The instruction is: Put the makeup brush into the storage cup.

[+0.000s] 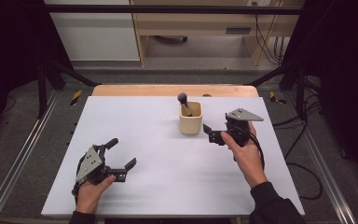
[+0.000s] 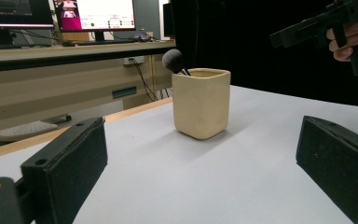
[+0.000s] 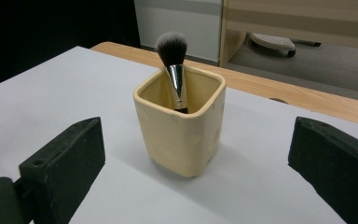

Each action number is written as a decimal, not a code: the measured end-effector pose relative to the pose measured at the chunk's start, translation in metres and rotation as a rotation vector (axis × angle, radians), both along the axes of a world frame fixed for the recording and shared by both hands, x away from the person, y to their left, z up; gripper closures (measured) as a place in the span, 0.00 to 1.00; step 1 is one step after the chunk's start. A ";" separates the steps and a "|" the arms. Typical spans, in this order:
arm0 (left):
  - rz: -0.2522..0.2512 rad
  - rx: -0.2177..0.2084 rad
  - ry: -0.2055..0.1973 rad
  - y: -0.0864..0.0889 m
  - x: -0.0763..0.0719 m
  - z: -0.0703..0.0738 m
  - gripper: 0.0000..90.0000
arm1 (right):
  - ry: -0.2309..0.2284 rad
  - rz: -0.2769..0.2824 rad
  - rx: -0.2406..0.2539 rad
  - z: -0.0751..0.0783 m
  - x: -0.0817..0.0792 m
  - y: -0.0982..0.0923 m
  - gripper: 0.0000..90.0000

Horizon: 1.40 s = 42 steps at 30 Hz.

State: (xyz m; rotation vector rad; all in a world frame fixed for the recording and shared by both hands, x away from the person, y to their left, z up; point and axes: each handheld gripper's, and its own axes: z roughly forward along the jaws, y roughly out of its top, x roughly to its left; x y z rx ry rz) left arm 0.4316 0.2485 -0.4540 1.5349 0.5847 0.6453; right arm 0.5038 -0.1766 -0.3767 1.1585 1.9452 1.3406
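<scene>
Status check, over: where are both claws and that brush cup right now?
Left claw open, empty, near table edge. Right claw open, empty, beside the cream square ceramic cup. Dark-bristled makeup brush upright inside cup. Nothing between claws and cup.

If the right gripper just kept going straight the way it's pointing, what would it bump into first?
Most likely the cream cup holding the makeup brush. The cup stands straight ahead between the right gripper's open jaws, with bare table between. Exact depth is hard to judge.

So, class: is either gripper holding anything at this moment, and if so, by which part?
Nothing is held. The left gripper and the right gripper both have their jaws spread with nothing between them; the brush stands in the cup untouched.
</scene>
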 end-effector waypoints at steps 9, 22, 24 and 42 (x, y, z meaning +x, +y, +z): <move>-0.001 0.002 0.001 0.000 0.000 0.000 0.02 | 0.004 -0.016 0.004 -0.003 -0.008 -0.013 0.04; -0.001 0.004 0.003 -0.001 0.000 -0.001 0.02 | 0.008 -0.031 0.005 -0.006 -0.020 -0.029 0.04; -0.001 0.004 0.003 -0.001 0.000 -0.001 0.02 | 0.010 -0.030 0.001 -0.007 -0.022 -0.031 0.04; 0.000 0.007 0.003 0.000 0.000 -0.001 0.02 | 0.015 -0.053 0.004 -0.013 -0.040 -0.053 0.04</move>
